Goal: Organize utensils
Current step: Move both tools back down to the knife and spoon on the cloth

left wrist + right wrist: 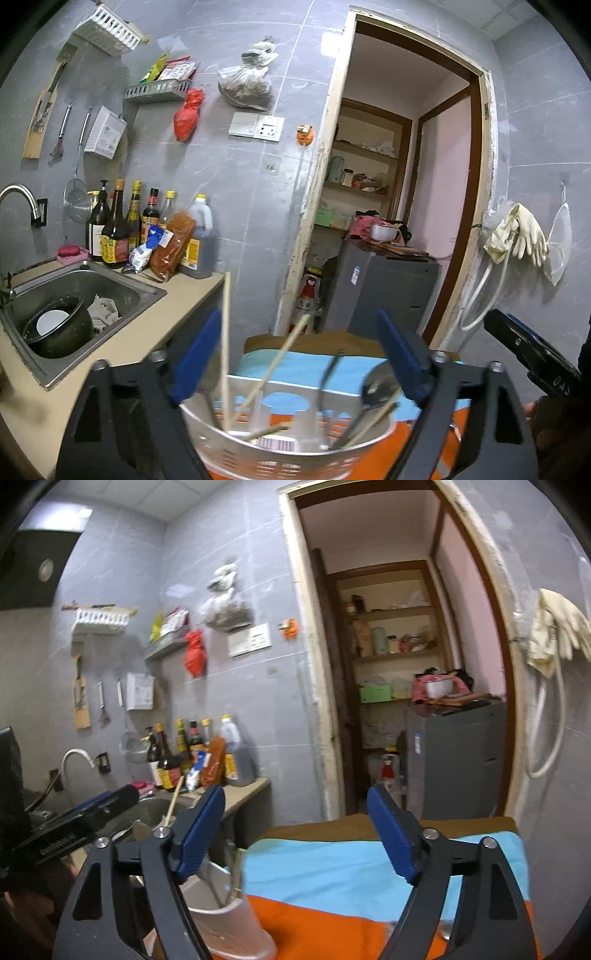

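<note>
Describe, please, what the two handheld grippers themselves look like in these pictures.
Both match. The left gripper and the right gripper each have matte black angular linkage arms with triangular cut-outs, silver round pivot bolts, and two flat blue rectangular finger pads. White lettering, too blurred to read, runs along the black body.

Dim, cool indoor light, strong fisheye bending at dark edges (right wrist view motion-blurred).

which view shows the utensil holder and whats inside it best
The left wrist view: the utensil holder sits between the left gripper's open fingers, showing chopsticks and a spoon inside. The right wrist view catches only its blurred outer wall at the lower left, contents mostly hidden.
</note>
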Available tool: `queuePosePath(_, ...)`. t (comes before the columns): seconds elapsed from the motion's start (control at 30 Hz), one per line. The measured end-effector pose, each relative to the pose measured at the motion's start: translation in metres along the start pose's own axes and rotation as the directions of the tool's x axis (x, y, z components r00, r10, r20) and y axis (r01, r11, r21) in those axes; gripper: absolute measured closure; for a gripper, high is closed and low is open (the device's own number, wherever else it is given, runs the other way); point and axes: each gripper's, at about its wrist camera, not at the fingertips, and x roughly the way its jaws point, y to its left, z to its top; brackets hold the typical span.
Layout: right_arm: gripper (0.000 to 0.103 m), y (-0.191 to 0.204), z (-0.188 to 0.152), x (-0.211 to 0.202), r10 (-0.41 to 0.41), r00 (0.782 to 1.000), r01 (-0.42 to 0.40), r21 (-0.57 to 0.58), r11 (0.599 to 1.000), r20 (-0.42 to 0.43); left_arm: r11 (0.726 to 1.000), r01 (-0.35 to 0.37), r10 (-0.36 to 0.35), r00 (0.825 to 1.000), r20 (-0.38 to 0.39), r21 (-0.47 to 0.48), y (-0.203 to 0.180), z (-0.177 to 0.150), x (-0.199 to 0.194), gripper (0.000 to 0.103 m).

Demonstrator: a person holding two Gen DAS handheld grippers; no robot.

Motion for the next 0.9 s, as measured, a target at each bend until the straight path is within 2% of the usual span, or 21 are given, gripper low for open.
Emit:
queuePosePath(0.07, 0.012, -0.014, 0.004, -0.012, -0.025, 1.000, 0.025, 0.010, 1.000, 0.005, 1.000, 0.000, 0.000, 1.000, -0.001, 0.004, -0.014, 0.001, -0.001, 0.010)
queuePosePath(0.1, 0.010, -0.022, 0.006, -0.020, -0.036, 0.999, 0.036, 0.014, 0.999, 0.009, 1.000, 0.003, -0.003, 1.000, -0.001, 0.007, -0.022, 0.001, -0.001, 0.010)
queuePosePath(0.17, 0.000, -0.034, 0.009, -0.030, -0.057, 0.998, 0.056, 0.019, 0.998, 0.015, 1.000, 0.011, -0.011, 1.000, -0.006, 0.017, -0.039, 0.001, -0.002, 0.009)
queuePosePath(0.57, 0.000, -0.099, 0.018, -0.087, -0.143, 0.989, 0.143, 0.004, 0.990, 0.028, 0.993, 0.086, -0.084, 0.996, -0.027, 0.083, -0.127, -0.021, 0.001, 0.009)
queuePosePath(0.77, 0.000, -0.129, 0.005, -0.098, -0.179, 0.984, 0.179, -0.010, 0.984, -0.012, 0.990, 0.102, -0.093, 0.991, -0.094, 0.094, -0.160, -0.050, 0.016, 0.009)
queuePosePath(0.9, 0.000, -0.152, -0.014, -0.096, -0.185, 0.980, 0.185, -0.003, 0.983, -0.071, 0.990, 0.091, -0.074, 0.985, -0.157, 0.105, -0.175, -0.076, 0.029, 0.009)
